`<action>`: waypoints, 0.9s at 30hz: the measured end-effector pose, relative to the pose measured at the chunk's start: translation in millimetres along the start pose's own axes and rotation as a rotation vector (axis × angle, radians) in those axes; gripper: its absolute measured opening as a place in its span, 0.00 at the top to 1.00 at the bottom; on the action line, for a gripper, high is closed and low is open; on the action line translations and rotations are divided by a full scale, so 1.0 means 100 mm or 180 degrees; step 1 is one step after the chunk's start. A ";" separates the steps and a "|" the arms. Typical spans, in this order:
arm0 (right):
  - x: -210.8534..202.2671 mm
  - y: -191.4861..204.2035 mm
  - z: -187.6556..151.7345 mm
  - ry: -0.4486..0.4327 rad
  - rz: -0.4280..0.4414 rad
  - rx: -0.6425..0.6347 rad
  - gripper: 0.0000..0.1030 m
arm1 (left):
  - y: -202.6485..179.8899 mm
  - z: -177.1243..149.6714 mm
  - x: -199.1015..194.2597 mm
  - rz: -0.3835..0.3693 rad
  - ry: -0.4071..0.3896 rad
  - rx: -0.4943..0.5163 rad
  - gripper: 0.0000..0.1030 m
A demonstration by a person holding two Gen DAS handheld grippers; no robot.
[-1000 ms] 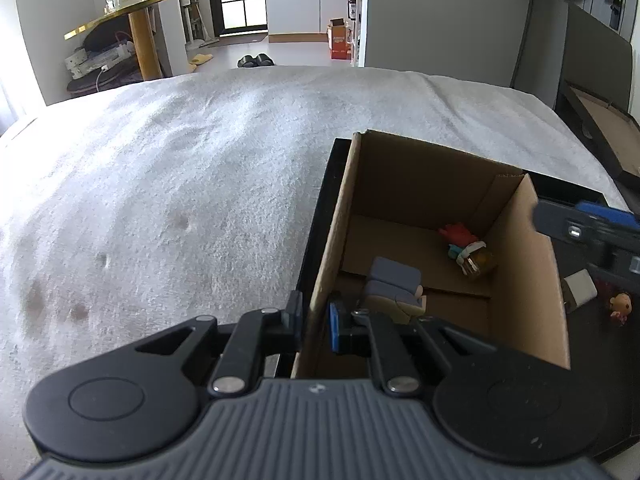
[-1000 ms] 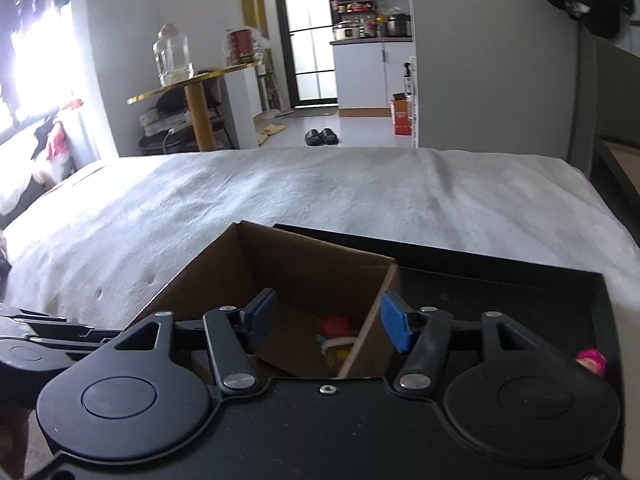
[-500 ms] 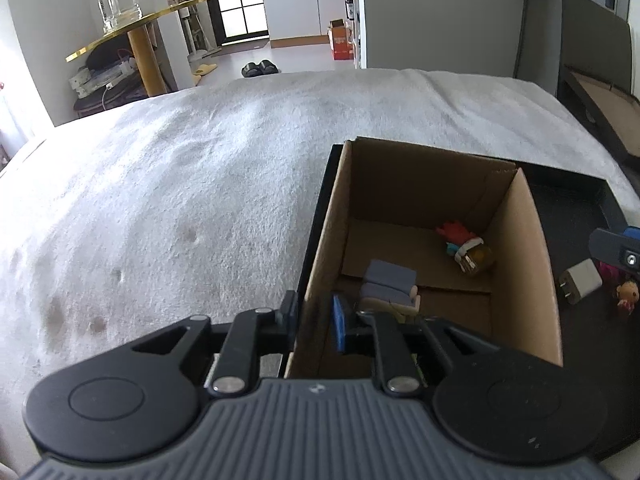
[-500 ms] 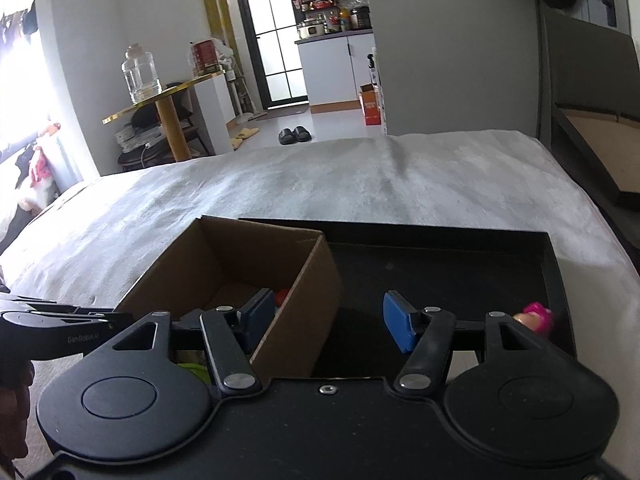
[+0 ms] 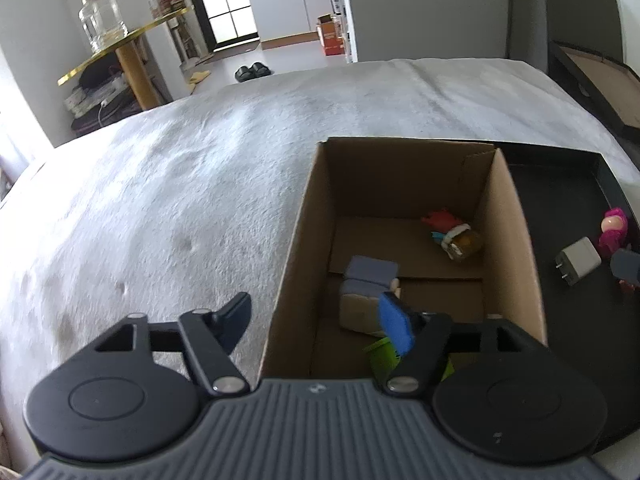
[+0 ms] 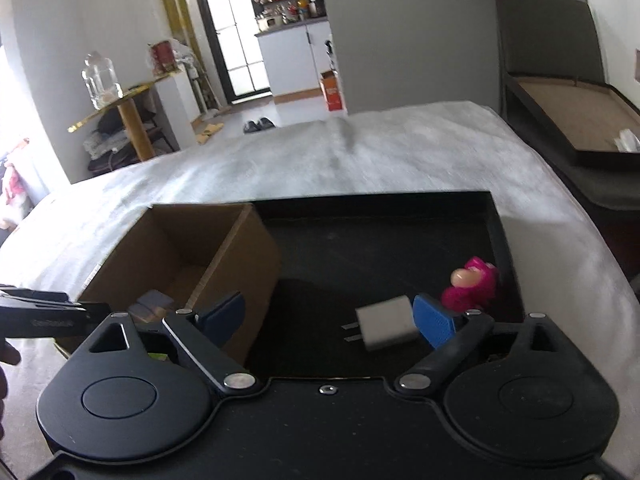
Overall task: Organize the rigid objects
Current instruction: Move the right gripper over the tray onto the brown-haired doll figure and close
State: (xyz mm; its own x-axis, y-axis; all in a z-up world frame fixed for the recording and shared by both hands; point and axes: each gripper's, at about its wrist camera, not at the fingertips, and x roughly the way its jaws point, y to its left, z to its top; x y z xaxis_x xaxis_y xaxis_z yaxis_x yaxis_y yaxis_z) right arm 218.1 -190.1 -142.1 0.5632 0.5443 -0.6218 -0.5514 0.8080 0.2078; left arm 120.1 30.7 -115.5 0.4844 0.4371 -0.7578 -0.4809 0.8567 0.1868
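An open cardboard box stands at the left end of a black tray. Inside lie a red-topped small jar, a grey-blue block figure and a green item. My left gripper is open, its jaws astride the box's left wall, touching nothing I can see. On the tray lie a white plug charger and a pink doll. My right gripper is open just above the charger, its right finger beside it.
The tray sits on a white blanket over a bed. A second tray with brown lining lies off the bed's right side. A gold side table with a glass jar stands at the far left.
My left gripper has opened from nearly shut on the box's left wall. My right gripper has moved right from above the box to above the charger and opened wider.
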 end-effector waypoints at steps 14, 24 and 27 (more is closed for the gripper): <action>0.15 -0.46 -0.16 0.0226 -0.0265 0.0318 0.09 | -0.21 0.05 0.10 0.0218 0.0080 0.0183 0.27; 0.43 -0.68 -0.18 0.0359 -0.0448 0.0213 0.28 | -0.30 0.08 0.12 0.0323 0.0124 0.0183 0.26; 0.50 -0.73 -0.17 0.0379 -0.0485 0.0211 0.34 | -0.35 0.09 0.12 0.0332 0.0120 0.0220 0.26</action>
State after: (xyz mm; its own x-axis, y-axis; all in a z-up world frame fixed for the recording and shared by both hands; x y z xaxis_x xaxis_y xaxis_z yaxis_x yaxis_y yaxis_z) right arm 275.9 -225.7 -201.0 0.5581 0.3874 -0.7338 -0.4214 0.8941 0.1515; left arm 149.2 8.3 -125.3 0.4059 0.5154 -0.7547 -0.4751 0.8245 0.3075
